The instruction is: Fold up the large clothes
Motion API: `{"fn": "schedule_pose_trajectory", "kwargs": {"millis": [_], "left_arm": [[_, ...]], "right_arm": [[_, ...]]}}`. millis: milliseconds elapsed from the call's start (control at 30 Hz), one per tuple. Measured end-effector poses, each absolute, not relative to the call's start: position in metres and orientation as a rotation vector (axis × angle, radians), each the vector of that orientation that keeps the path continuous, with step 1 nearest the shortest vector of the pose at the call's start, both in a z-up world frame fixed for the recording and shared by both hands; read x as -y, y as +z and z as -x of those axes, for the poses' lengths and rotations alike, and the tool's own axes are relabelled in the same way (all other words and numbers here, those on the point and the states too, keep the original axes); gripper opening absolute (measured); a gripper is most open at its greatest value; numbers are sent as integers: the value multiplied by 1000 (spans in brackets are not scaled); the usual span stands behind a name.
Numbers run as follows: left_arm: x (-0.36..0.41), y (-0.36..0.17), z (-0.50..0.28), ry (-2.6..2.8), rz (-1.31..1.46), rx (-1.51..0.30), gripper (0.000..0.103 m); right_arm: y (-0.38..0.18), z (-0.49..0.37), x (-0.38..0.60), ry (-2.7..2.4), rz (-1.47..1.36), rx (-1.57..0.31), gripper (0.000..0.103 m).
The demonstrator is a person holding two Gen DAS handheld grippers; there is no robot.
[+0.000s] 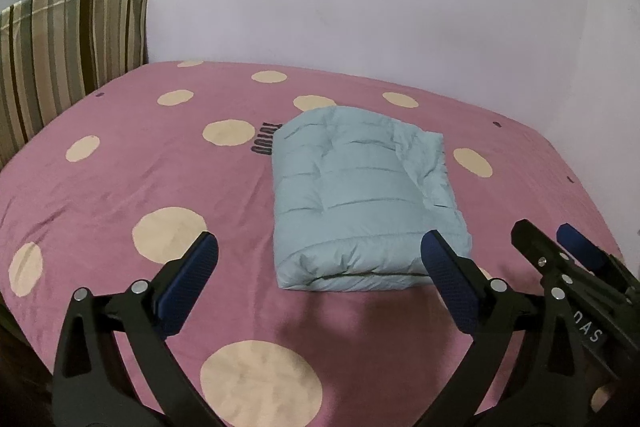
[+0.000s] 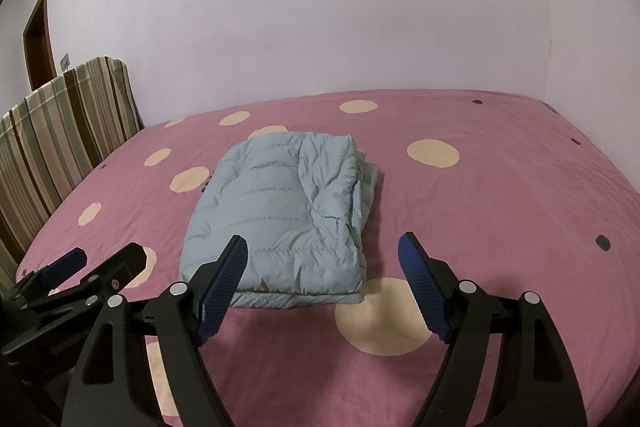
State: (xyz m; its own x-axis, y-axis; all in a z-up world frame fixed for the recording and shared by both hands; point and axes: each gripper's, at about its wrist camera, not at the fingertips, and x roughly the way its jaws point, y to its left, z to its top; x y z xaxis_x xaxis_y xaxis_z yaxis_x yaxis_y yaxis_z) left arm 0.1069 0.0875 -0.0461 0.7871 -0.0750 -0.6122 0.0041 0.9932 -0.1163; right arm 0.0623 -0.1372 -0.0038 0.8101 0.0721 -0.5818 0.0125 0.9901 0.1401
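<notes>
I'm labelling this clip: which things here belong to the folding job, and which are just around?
Job: light blue puffer jacket, folded on the bed; left gripper and right gripper, jaws open.
Around: pink dotted bedsheet; striped cushion; door.

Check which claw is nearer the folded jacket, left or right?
Roughly even, left maybe slightly nearer. The left claw is open before the folded jacket, centred on its near edge. The right claw is open, offset toward its right corner. Neither touches it.
</notes>
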Motion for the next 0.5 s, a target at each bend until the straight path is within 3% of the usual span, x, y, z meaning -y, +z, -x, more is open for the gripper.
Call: {"fn": "schedule_pose_trajectory", "kwargs": {"millis": [267, 500], "left_arm": [[-88, -52, -116, -4, 92, -651, 101], [-141, -78, -155, 125, 125, -710, 101]], "right_arm": [[-10, -69, 141, 34, -134, -634, 77], [-27, -91, 182, -58, -139, -651, 77]]}}
